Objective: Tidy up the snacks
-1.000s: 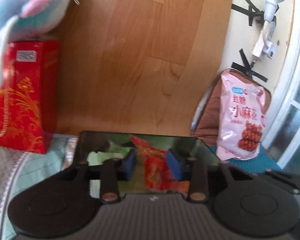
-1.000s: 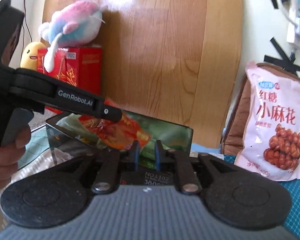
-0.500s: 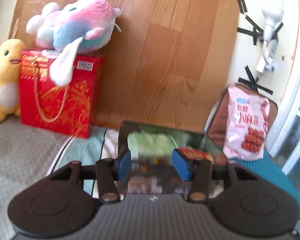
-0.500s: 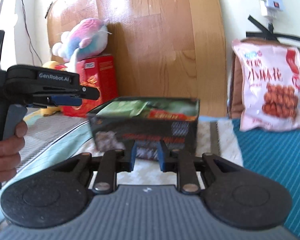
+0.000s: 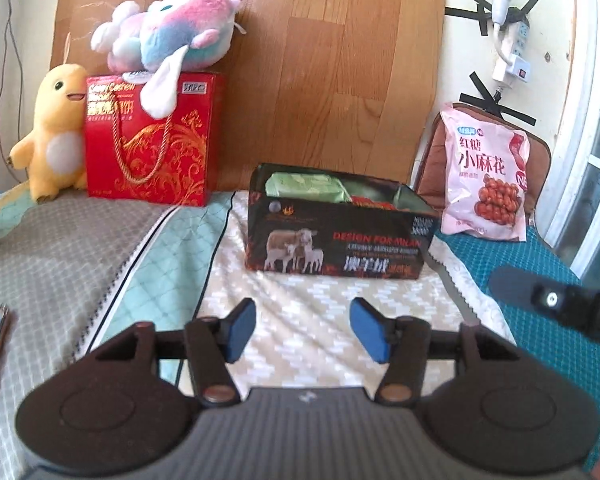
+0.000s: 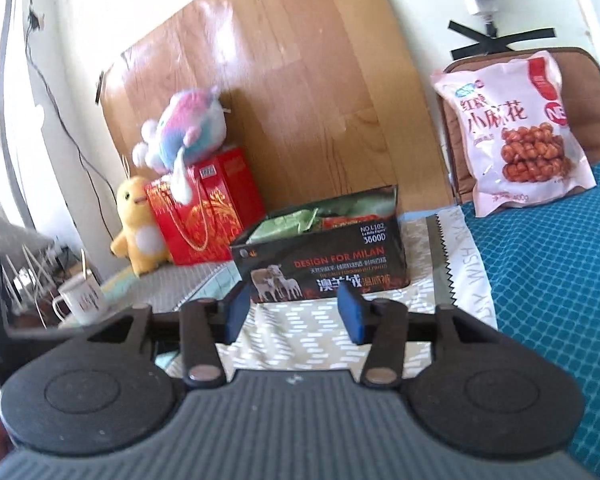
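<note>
**Both claws released in front of the snack box**

Nearest to the cameras, the left gripper [image 5: 303, 330] has its blue pads [image 5: 241, 330] spread wide apart, and nothing is between them. The right gripper [image 6: 294, 312] is released in the same way, with its blue pads [image 6: 351, 313] apart and empty. Both hang over the beige patterned cloth [image 5: 324, 320] on the bed, and in the left wrist view the right gripper appears as a dark blurred shape at the right edge.

Straight ahead of both claws, apart from the fingertips, stands the black open cardboard box with sheep picture [image 5: 340, 246] on the beige cloth. Inside it lie a pale green snack packet [image 5: 306, 188] toward its left side and a red snack packet [image 5: 374, 202] toward its right side.

To the left, near the edge of the bed, stands a white mug [image 6: 82, 300].

Further back, on the right, a large pink snack bag with twisted fried dough picture [image 5: 486, 178] leans on a brown cushion [image 6: 596, 100] over the teal blanket [image 6: 556, 264]. On the left, against the wooden board [image 5: 320, 60], stands a red gift bag with gold ornament [image 5: 152, 140]. A pink and blue plush toy [image 5: 172, 36] lies on top of it, and a yellow plush toy [image 5: 54, 132] stands just beside it.
</note>
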Tool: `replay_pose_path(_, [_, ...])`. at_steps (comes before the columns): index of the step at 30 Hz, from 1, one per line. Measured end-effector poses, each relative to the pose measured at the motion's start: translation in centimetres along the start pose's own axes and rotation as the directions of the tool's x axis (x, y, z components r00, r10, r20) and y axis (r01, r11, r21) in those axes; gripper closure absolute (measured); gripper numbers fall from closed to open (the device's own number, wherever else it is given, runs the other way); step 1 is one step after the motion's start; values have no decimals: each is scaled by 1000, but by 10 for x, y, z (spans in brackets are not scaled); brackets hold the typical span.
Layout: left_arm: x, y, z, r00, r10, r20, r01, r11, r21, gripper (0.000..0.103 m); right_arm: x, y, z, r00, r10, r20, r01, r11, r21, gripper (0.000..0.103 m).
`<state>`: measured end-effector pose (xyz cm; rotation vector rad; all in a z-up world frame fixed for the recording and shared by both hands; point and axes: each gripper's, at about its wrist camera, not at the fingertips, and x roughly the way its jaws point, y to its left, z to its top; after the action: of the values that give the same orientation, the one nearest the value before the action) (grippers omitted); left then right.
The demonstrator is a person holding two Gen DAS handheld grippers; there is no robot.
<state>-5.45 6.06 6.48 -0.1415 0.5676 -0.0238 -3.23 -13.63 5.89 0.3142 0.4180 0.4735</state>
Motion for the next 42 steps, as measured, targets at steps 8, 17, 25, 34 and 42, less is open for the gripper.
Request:
replay_pose_path(8, [-8, 3, -14, 998, 54, -24, -54, 999, 0, 32, -5, 5, -10, 1000, 4, -28, -1, 997, 83, 45])
replay_pose_path(17, [-9, -1, -16, 993, 114, 26, -115, 993, 33, 0, -5, 2, -15, 1000, -15, -23, 17, 996, 86, 41])
replay_pose_path(25, [-3, -5, -16, 985, 168, 36, -170, 984, 61, 0, -1, -2, -19, 999, -17, -39, 20, 996, 92, 41])
replay_pose_path(34, [3, -6, -14, 979, 204, 21, -205, 976, 72, 0, 0, -5, -23, 998, -7, -55, 13, 995, 98, 40])
replay_pose_path(42, [0, -9, -12, 975, 219, 46, -222, 971, 92, 0, 0, -9, -23, 998, -9, -59, 15, 994, 110, 39])
